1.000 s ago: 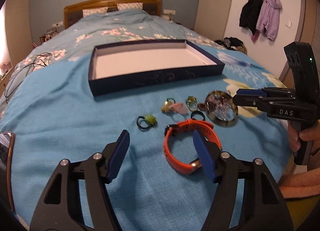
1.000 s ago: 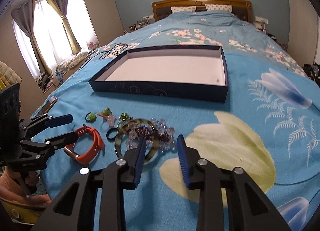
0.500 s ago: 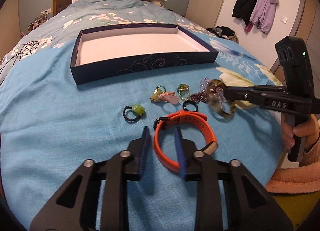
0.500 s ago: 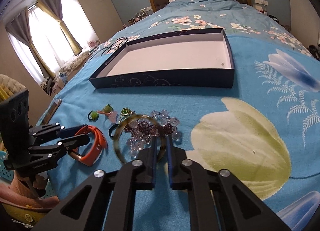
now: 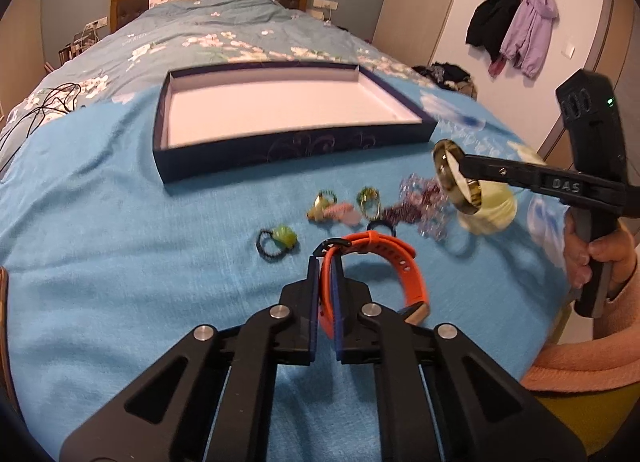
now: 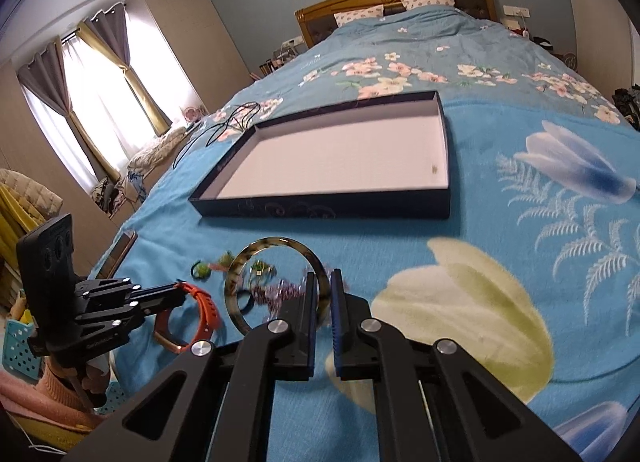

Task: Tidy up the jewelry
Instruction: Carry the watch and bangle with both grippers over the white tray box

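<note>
- A bed covered by a blue floral bedspread fills both views; all the jewelry is laid out near its foot edge.
- A shallow navy box, its pale floor bare, is set across the middle of the bed, beyond the jewelry; nothing has been placed in it since the earlier frames.
- The left gripper is seen pressed together on the strap of an orange watch band. A second ago its jaws were spread wide on either side of the band; they have just been closing. The band is still seen lying on the bedspread.
- The right gripper is seen pinching the rim of a mottled bangle. A second ago the bangle lay flat around the beads; it is now held upright and raised clear of the bedspread, toward the bed's right edge in the left wrist view.
- A purple bead bracelet, blurred, is left on the bedspread below the bangle.
- Several small rings and a green-stoned ring remain between the box and the band, unmoved.
</note>
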{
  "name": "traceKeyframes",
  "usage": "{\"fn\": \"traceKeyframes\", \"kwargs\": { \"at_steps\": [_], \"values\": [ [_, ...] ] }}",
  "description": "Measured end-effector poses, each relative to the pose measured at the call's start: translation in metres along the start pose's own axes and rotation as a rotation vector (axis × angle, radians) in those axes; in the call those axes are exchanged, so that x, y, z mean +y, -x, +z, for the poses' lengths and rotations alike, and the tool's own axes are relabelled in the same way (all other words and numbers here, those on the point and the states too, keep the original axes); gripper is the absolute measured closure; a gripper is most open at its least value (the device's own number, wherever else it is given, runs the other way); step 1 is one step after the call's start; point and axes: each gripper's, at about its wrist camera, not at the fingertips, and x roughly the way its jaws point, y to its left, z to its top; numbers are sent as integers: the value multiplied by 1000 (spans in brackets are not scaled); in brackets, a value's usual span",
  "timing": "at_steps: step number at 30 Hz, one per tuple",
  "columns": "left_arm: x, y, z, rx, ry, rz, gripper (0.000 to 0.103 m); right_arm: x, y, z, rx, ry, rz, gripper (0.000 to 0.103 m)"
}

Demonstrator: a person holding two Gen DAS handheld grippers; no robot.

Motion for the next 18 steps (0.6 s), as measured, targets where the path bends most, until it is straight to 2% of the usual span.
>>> {"fn": "traceKeyframes", "kwargs": {
  "at_steps": [6,10,14,18],
  "values": [
    [9,15,27,-64,9,-3,97,0,-4,25,-38,24,-4,98],
    [17,21,57,-114,1,14,97,-4,-13,49,-56,40,-21,98],
    [30,16,90,-137,11,34,97,-12,-26,74,-64,50,-49,98],
    [49,-1,124,-123,45,36,97,-22,-49,101,-46,41,-65,98]
  ]
}}
